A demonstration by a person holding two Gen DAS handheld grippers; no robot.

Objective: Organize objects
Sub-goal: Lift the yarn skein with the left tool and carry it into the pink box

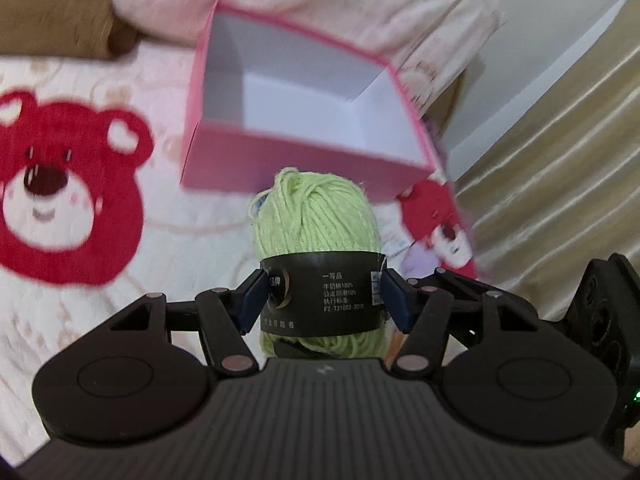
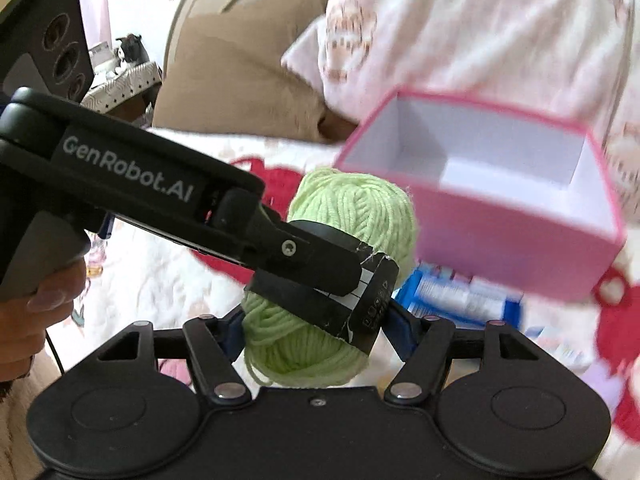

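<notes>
A light green yarn ball [image 1: 316, 224] with a black paper band is held in my left gripper [image 1: 324, 298], whose blue pads press on the band from both sides. An empty pink box [image 1: 304, 96] with a white inside stands just beyond it on the bed. In the right wrist view the left gripper [image 2: 304, 256] comes in from the left, holding the yarn ball [image 2: 352, 216] in front of the pink box [image 2: 516, 240]. My right gripper [image 2: 316, 330] sits just behind the yarn with its fingers apart on either side; whether they touch it is unclear.
A white blanket with red bear prints [image 1: 68, 196] covers the bed. A brown pillow [image 2: 240, 84] and a pale patterned quilt [image 2: 480, 28] lie behind the box. A blue and white packet [image 2: 464, 296] lies below the box. A gold curtain [image 1: 560, 160] hangs at the right.
</notes>
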